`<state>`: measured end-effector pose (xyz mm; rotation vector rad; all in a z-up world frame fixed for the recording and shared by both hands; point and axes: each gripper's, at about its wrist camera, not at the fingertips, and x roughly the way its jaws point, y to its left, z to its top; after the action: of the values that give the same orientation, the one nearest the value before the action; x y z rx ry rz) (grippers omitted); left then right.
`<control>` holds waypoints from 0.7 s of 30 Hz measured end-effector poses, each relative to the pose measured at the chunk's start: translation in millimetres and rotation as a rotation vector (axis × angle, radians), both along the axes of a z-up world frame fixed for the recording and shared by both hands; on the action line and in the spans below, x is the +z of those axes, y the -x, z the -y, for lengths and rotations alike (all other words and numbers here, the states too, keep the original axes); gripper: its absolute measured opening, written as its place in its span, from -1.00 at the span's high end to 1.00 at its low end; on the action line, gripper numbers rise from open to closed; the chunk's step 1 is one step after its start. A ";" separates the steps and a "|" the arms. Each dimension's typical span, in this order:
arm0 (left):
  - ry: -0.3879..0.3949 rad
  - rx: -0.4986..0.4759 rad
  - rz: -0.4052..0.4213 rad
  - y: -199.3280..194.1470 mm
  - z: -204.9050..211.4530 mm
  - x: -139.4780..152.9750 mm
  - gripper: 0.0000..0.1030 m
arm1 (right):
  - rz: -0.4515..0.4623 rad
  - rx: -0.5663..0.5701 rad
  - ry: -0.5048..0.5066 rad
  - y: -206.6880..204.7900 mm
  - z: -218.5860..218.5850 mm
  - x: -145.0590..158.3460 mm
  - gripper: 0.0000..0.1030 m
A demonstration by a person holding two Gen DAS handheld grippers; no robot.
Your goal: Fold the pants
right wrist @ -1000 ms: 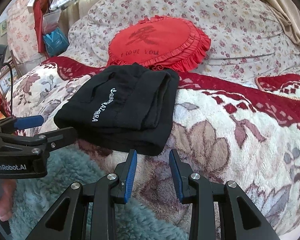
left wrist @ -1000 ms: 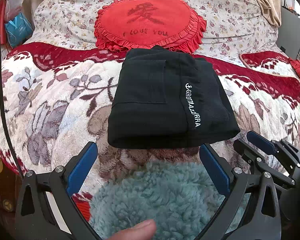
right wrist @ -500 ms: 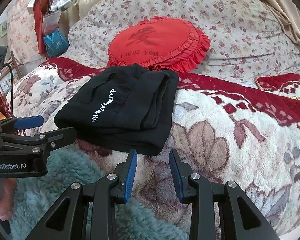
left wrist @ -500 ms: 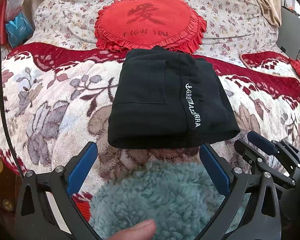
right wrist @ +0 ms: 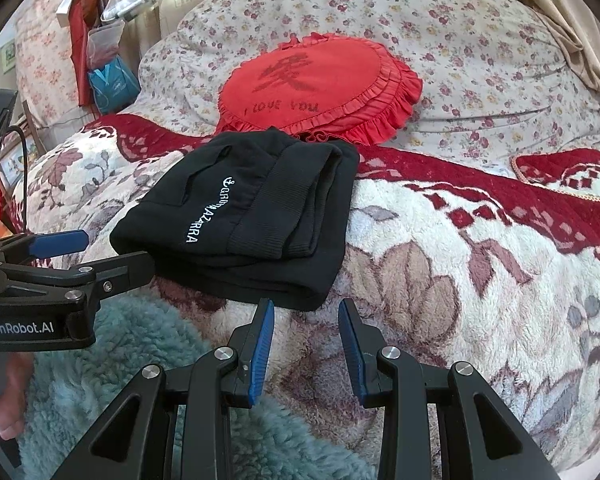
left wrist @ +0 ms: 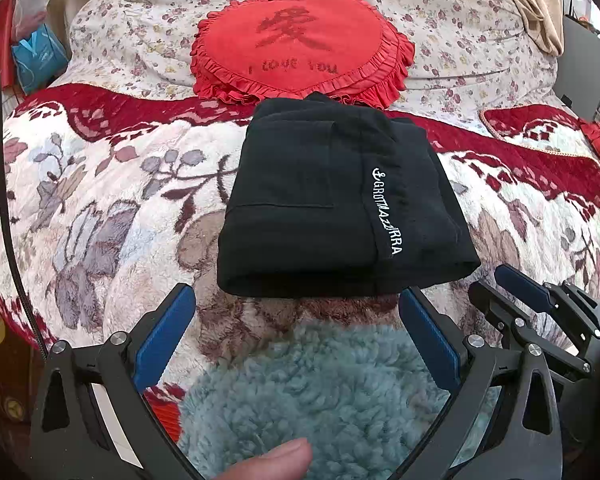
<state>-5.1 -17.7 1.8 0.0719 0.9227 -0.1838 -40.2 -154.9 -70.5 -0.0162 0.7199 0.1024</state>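
Left gripper [left wrist: 296, 312]: blue-padded fingers [left wrist: 162, 338] spread wide, released, gripping nothing, hovering over blanket just short of near edge of pants. Right gripper [right wrist: 306, 320]: fingers [right wrist: 262, 342] parted by a narrower gap, also released and empty, tips just beside near corner of pants, not touching.

Black pants [left wrist: 336, 208] folded into compact rectangle, lying flat on floral plush blanket [left wrist: 100, 200], white lettering running along one side, ribbed waistband layers visible at right edge in right wrist view [right wrist: 252, 216]. Far edge of pants touching or slightly overlapping frilled rim of red heart pillow [left wrist: 304, 44], printed "I LOVE YOU", leaning on floral-print bedding [left wrist: 460, 12] behind.

Teal fluffy fabric [left wrist: 320, 396] below and between both grippers, near bottom of frame. Fingertip [left wrist: 268, 460] of person visible at bottom edge in left wrist view. Left gripper seen from right wrist view at left [right wrist: 66, 254], "GenRobot.AI" on body. Blue bag [right wrist: 112, 84] and hanging plastic bags at far left beside bed.
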 end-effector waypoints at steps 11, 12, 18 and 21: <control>0.001 0.000 0.000 -0.1 -0.4 -0.2 -0.98 | 0.002 0.003 0.001 0.2 -0.9 0.2 0.39; 0.001 0.000 0.000 -0.1 -0.3 -0.2 -0.98 | 0.002 0.003 0.002 0.2 -0.8 0.2 0.39; 0.002 -0.001 -0.001 -0.1 -0.6 -0.2 -0.98 | 0.002 0.005 0.003 0.6 -1.4 0.4 0.39; 0.002 -0.001 -0.001 -0.2 -0.8 -0.3 -0.98 | 0.001 0.005 0.003 0.8 -1.9 0.9 0.39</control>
<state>-4.9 -16.9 1.5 0.0708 0.9231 -0.1858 -41.0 -153.0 -69.5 -0.0209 0.7190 0.1062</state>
